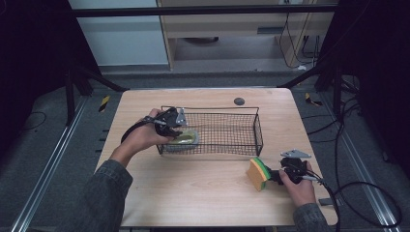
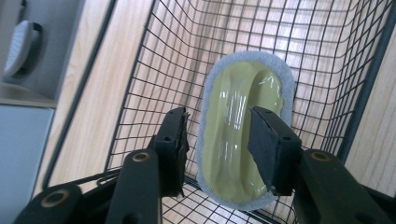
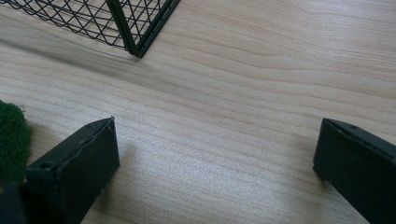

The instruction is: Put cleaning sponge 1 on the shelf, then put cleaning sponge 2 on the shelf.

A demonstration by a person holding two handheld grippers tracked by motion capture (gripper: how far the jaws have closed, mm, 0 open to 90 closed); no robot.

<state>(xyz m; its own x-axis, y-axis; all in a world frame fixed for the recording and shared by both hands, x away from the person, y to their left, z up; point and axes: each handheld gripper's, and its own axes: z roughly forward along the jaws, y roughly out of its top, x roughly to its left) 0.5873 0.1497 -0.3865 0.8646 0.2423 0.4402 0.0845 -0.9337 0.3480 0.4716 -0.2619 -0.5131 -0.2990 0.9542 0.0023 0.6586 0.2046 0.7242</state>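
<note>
Two scrubbing items in play: a pale yellow-green scrubber (image 2: 245,135) with a glossy moulded grip on a grey-white pad, lying flat in the left end of the wire basket (image 1: 241,112), and an orange sponge (image 1: 257,173) with green scouring face, standing on edge on the table (image 1: 193,193) just outside the basket's near right corner

Left gripper (image 2: 219,140): jaws partly apart, straddling the scrubber's raised grip, pads not pressing on it; reads as released. Right gripper (image 3: 215,154): jaws spread wide over bare wood, nothing between them; green sponge face at the far left edge of its view

Handling, judged: scrubber light; shiny plastic ridge stiff and likely slippery, pad beneath soft. Best hold is across the narrow waist of the ridge, not the foam rim. Sponge soft and compressible, so pinch across its thickness

Views: left gripper view shows the gap between pads and ridge, which the hand (image 1: 145,137) covers in the high view. High view gives the basket's whole layout and the sponge beside the right gripper's tips (image 1: 275,176)
</note>
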